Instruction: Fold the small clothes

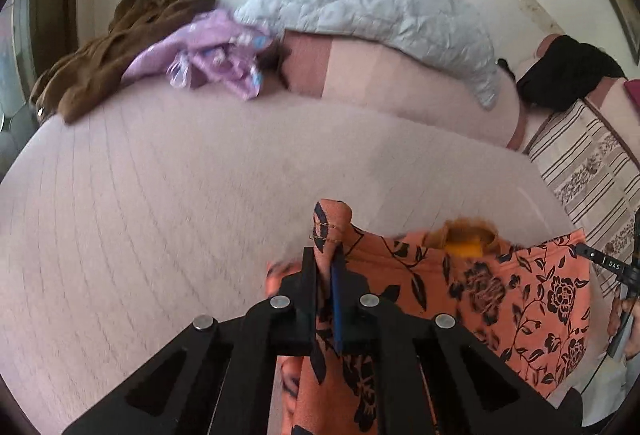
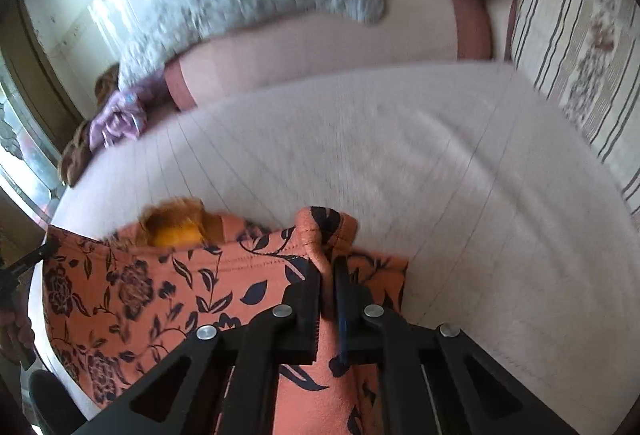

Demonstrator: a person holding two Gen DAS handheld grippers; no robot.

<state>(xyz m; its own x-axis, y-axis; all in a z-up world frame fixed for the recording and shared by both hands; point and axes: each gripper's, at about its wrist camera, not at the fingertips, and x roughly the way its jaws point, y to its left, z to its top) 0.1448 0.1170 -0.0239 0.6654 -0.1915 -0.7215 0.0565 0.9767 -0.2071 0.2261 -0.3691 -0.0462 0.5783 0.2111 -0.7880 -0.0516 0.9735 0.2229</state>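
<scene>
My left gripper (image 1: 324, 267) has its jaws closed tight on one bunched corner of the orange cloth garment with the dark flower print (image 1: 520, 295). My right gripper (image 2: 328, 275) pinches another corner the same way. The garment hangs spread between them at the near edge of the pale pink quilted bed (image 2: 400, 155).

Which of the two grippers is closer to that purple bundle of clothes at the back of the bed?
Left. The left gripper, shut on the orange floral garment, is on the side of the purple bundle; the right gripper grips the garment's other end, farther away.
</scene>
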